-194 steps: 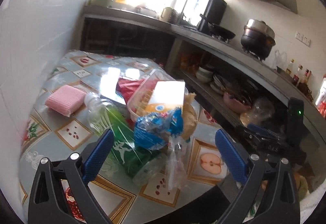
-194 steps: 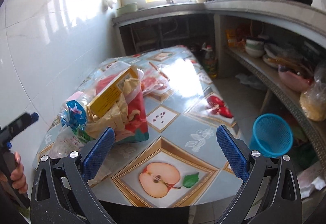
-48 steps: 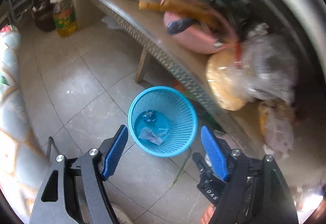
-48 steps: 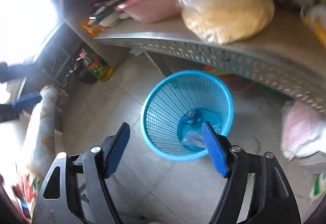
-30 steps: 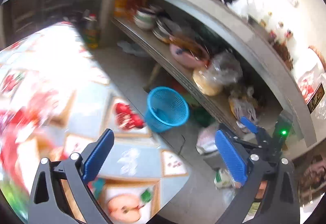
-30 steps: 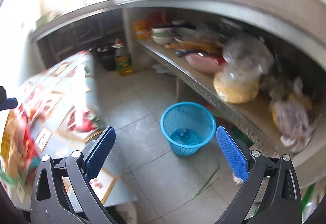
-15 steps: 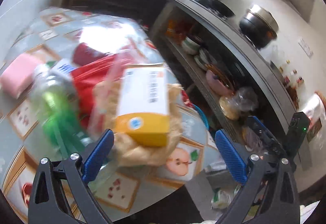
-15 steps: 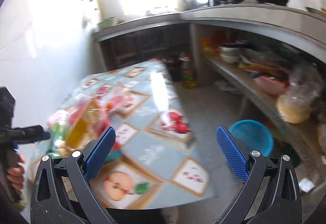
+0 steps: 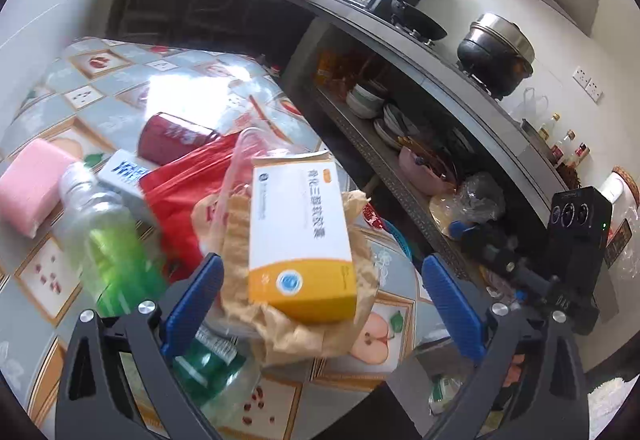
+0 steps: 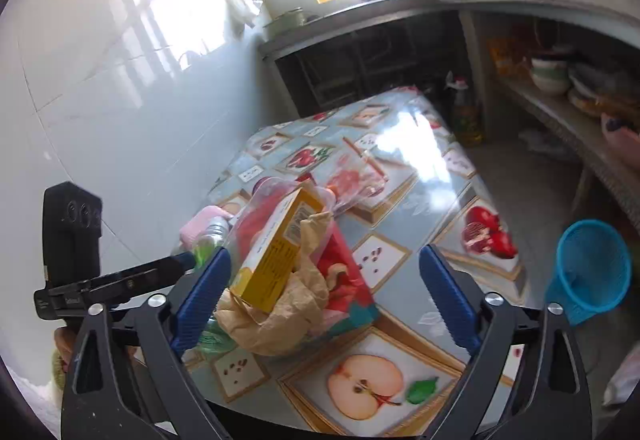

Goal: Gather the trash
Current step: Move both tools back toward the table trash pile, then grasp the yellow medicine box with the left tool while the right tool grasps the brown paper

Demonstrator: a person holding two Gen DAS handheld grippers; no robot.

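Both sets of jaws stand apart and empty, the right gripper point(image 10: 324, 300) having just narrowed a little, the left gripper point(image 9: 320, 304) poised over the yellow-and-white carton point(image 9: 300, 236) atop crumpled brown paper point(image 9: 304, 324). The heap on the counter point(image 10: 400, 176) remains uncollected. Only the right view shows the whole blue basket point(image 10: 588, 272) waiting on the floor; only the left shows the green bottle point(image 9: 108, 252) clearly.

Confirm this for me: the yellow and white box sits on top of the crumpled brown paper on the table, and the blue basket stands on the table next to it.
Not quite. The yellow and white box does sit on the crumpled brown paper, but the blue basket stands on the floor beside the table, as the right wrist view shows.
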